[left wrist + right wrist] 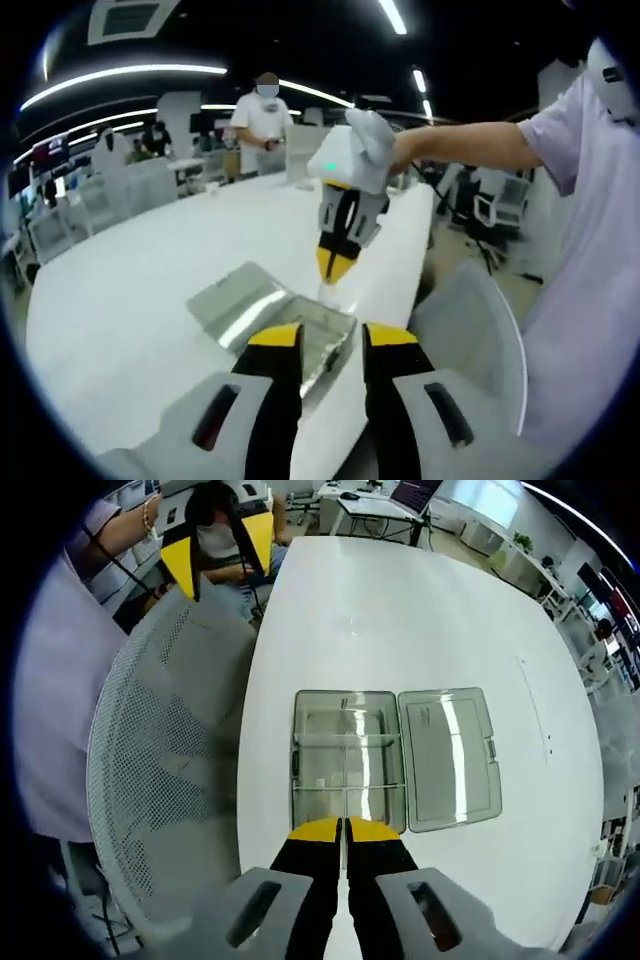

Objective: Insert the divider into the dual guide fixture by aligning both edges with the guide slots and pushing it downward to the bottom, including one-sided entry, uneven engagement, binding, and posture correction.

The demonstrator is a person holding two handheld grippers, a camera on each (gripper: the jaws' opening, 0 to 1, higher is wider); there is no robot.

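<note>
Item: clear box (348, 755), lid (450, 757) laid open to its right, on a white worktop (400, 610) at the near edge.

Divider (344, 798): thin clear strip, standing in the box under the right tongs (345, 830), which pinch its top edge.

Left tongs (332, 340): spread, empty, hovering.

Handling: probably light, stiff, slippery; grip mid-edge, keep level.

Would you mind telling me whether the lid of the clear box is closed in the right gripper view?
No, the lid lies swung open flat on the white table beside the clear box, whose inner compartments are exposed.
</note>
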